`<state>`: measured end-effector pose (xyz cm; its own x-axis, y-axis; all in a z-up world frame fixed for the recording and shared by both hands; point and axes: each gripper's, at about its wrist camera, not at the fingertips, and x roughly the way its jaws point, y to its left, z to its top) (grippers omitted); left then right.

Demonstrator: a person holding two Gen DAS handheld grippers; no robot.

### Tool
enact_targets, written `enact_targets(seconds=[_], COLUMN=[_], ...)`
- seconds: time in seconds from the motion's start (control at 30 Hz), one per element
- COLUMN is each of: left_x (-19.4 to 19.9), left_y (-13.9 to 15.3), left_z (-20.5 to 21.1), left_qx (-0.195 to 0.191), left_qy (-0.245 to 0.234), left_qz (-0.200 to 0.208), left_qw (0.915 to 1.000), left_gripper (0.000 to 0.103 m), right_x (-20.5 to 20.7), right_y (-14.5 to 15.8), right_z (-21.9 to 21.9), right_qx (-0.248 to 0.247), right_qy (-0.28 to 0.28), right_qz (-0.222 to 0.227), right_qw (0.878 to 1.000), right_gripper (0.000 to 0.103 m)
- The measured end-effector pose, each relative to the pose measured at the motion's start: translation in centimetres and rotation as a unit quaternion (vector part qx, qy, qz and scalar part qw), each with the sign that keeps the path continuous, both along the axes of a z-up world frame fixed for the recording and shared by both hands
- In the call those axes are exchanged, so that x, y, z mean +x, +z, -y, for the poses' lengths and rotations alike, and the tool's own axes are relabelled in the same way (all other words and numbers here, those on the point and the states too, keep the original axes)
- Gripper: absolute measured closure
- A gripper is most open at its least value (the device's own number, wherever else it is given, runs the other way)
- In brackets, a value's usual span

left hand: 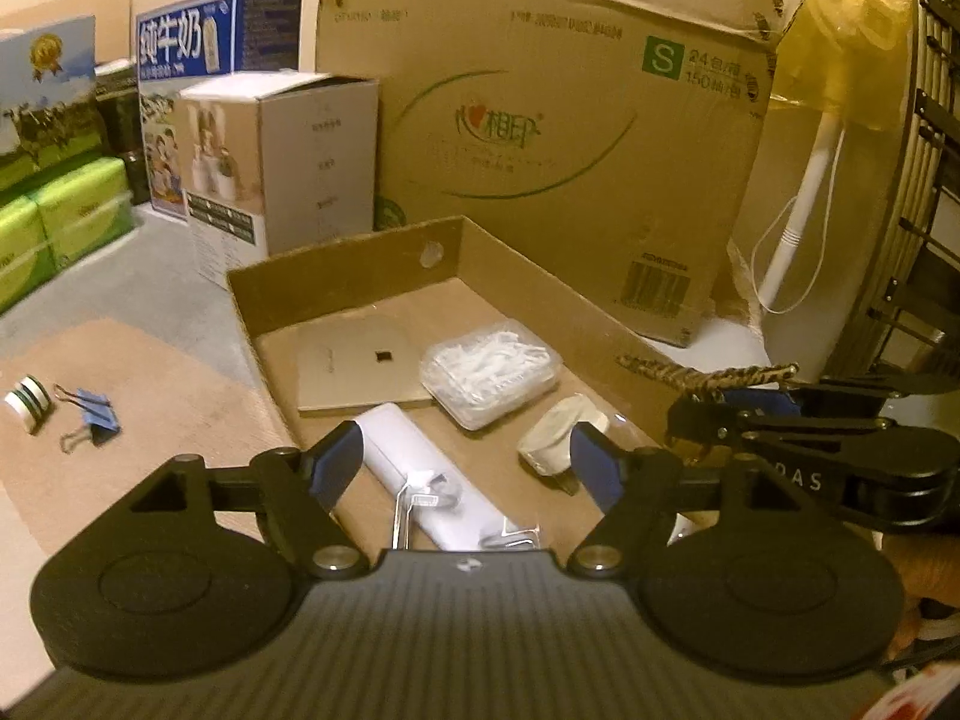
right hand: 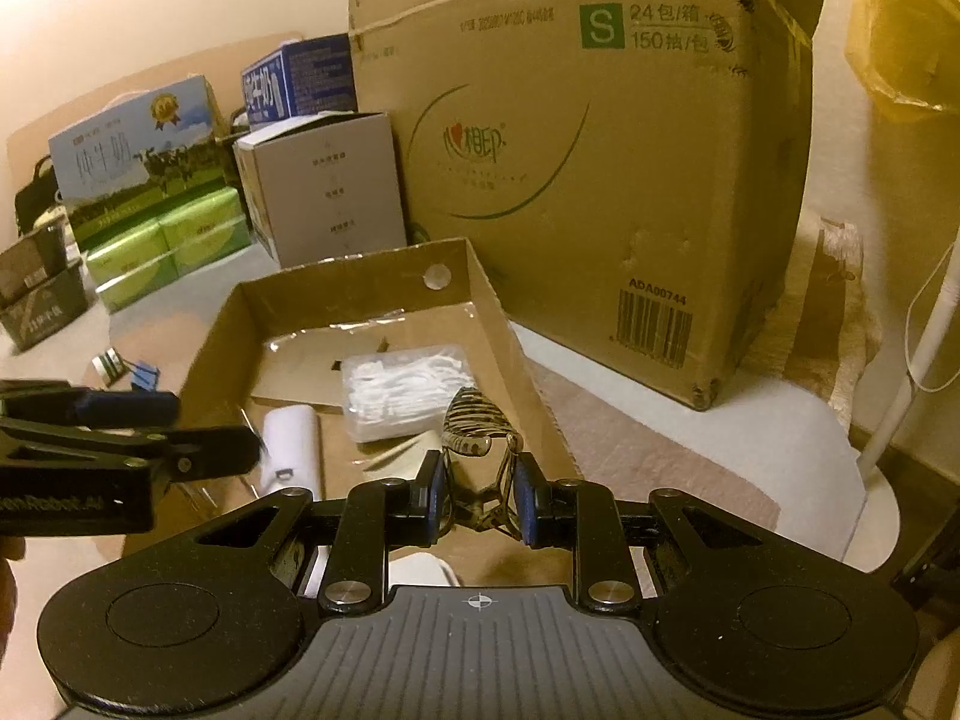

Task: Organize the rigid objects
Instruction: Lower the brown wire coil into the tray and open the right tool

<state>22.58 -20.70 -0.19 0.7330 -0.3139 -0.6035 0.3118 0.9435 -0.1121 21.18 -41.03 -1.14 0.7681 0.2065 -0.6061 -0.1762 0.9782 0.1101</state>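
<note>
A shallow cardboard tray [left hand: 354, 252] [right hand: 336, 276] holds a clear box of floss picks [left hand: 489, 375] [right hand: 402, 393], a white cylinder [left hand: 420, 468] [right hand: 294, 450], a flat beige card [left hand: 354, 369] and a cream tape roll [left hand: 555, 435]. My left gripper [left hand: 471, 465] is open and empty, low over the tray's near end. My right gripper [right hand: 480, 501] is shut on a striped tortoiseshell hair clip [right hand: 477, 426] [left hand: 708, 378], held above the tray's right wall. A blue binder clip [left hand: 90, 417] [right hand: 144, 375] and a small tape roll [left hand: 27, 402] [right hand: 111, 363] lie on the mat left of the tray.
A large cardboard carton [left hand: 558, 138] [right hand: 600, 168] stands right behind the tray. A white box [left hand: 282, 162] [right hand: 324, 180], milk cartons [left hand: 210, 78] and green tissue packs [left hand: 60, 216] [right hand: 168, 240] line the back left. A white fan pole [left hand: 804, 204] stands at right.
</note>
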Motion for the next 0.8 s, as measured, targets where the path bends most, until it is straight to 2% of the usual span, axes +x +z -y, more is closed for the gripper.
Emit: enact_targets(seconds=[0.33,0.6,0.67,0.73,0.8], left_x=[-1.2,-1.6,-1.7,-1.9,-2.1], left_y=[1.0,0.9,0.8,0.7,0.6], left_z=[-2.0,-2.5,-2.6,-2.7,-3.0], left_qx=[-0.010,-0.013,-0.012,-0.012,-0.013], left_qy=[0.016,0.018,0.017,0.019,0.022], left_qz=[0.003,-0.001,-0.002,-0.003,-0.004], left_qw=[0.9998,0.9998,0.9998,0.9998,0.9997], left_gripper=[0.030,0.030,0.030,0.030,0.030], right_x=[0.0,0.5,0.5,0.4,0.1], right_y=[-0.2,-0.4,-0.4,-0.2,-0.1], right_z=[-0.6,-0.9,-0.8,-0.8,-0.8], right_qx=[-0.021,-0.019,-0.013,-0.012,-0.011], right_qy=[0.012,0.017,0.012,0.006,0.006], right_qz=[-0.008,-0.012,-0.010,-0.005,-0.001], right_qw=[1.000,1.000,1.000,1.000,1.000], right_gripper=[0.078,0.078,0.072,0.038,0.035])
